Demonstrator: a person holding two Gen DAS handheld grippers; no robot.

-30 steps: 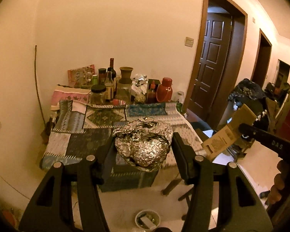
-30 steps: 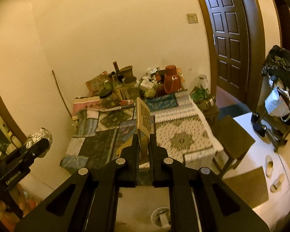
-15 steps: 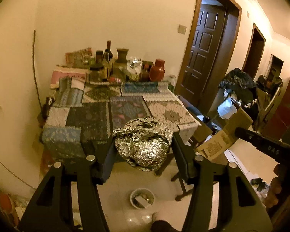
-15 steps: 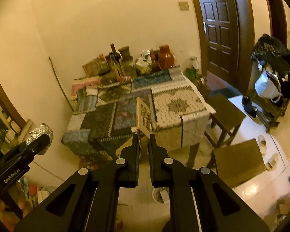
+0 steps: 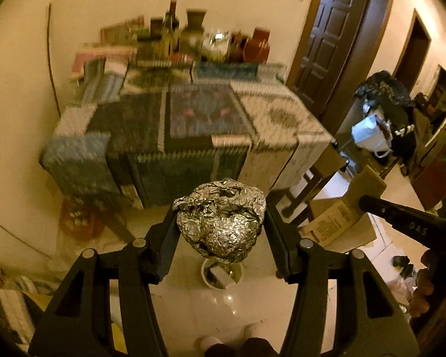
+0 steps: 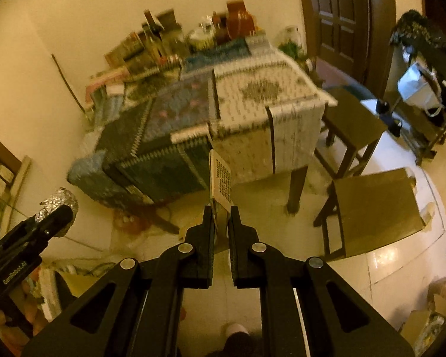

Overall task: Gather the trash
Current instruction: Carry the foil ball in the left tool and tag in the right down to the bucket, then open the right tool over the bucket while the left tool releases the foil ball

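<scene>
My left gripper is shut on a crumpled ball of aluminium foil, held in the air in front of the table. Directly beneath the foil a small white bin with trash in it stands on the tiled floor, partly hidden. My right gripper is shut on a flat tan cardboard carton with printed text, standing upright between the pads. In the left wrist view that carton shows at the right, held by the right gripper. In the right wrist view the foil ball shows at the left edge.
A table with a patchwork cloth stands ahead, with bottles and jars along its far side by the wall. Wooden stools stand to the right on the glossy floor. A dark door and a cluttered rack lie further right.
Both grippers have dropped and tilted further down; the table has slid up in both views and the floor bin now lies under the foil. Both grips are unchanged.
</scene>
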